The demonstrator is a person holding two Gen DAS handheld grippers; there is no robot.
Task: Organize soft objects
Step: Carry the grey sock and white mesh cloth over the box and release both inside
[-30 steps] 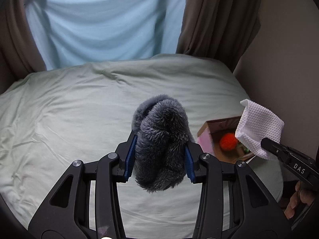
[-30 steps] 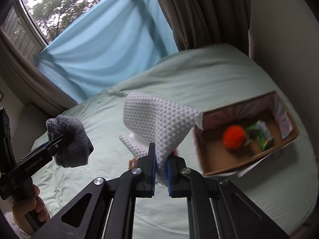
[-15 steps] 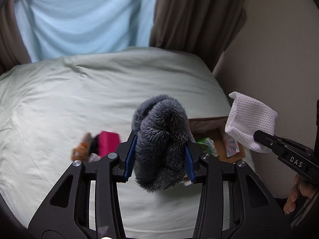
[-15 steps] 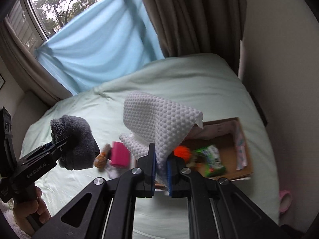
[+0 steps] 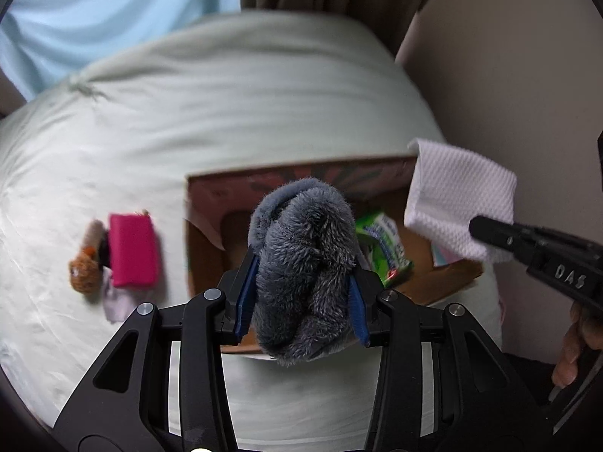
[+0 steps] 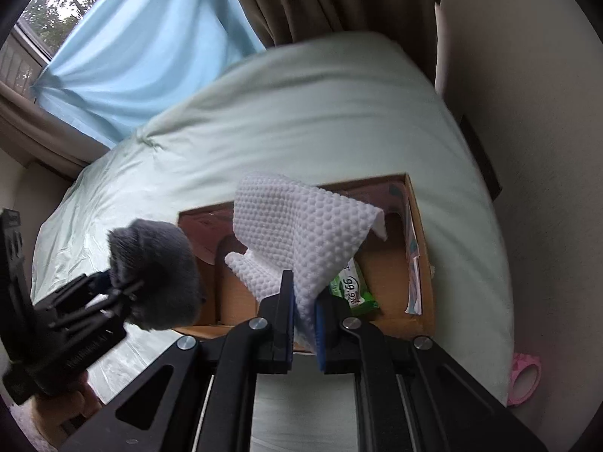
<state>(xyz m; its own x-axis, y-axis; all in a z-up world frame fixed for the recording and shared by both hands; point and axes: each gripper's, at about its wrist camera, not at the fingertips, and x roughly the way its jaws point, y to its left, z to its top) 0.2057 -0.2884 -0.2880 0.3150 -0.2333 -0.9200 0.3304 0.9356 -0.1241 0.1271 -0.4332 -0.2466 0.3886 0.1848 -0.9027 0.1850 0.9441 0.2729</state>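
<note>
Left wrist view, nearest first: left gripper (image 5: 301, 290) has its blue pads clamped on a grey fuzzy plush (image 5: 305, 263); jaws part-way apart, the plush fills the gap. It hangs over the near edge of the cardboard box (image 5: 203, 263). At the right edge of the frame, the right gripper (image 5: 478, 229) pinches a white dimpled cloth (image 5: 456, 196) over the box's right side; a hand (image 5: 576, 342) shows below it.

Right wrist view: right gripper (image 6: 303, 312) jaws almost fully together on the cloth (image 6: 297, 226), thin fabric only between the pads. Cloth hangs above the box interior. Left gripper (image 6: 113, 293) with the plush (image 6: 154, 267) sits over the box's left near corner.

Progress, my read: both items carried to the box, neither released. A green wipes pack (image 5: 384, 248) is already inside. Still out on the bed sheet (image 5: 264, 94): a pink pouch (image 5: 132, 248), a small brown toy (image 5: 84, 271) touching its left side, and a pale scrap of fabric (image 5: 117, 299) just below. So roughly mid-task: two drops pending, then those three.

View differences:
- Only the left view shows the leftover items on the sheet.
- Only the right view shows a pink tape roll (image 6: 525, 378) past the bed's right edge, the box's far right wall with paper tucked against it, and the window.
- Box floor is largely hidden by the plush in the left view and by the cloth in the right view; can't tell what else is in there.
</note>
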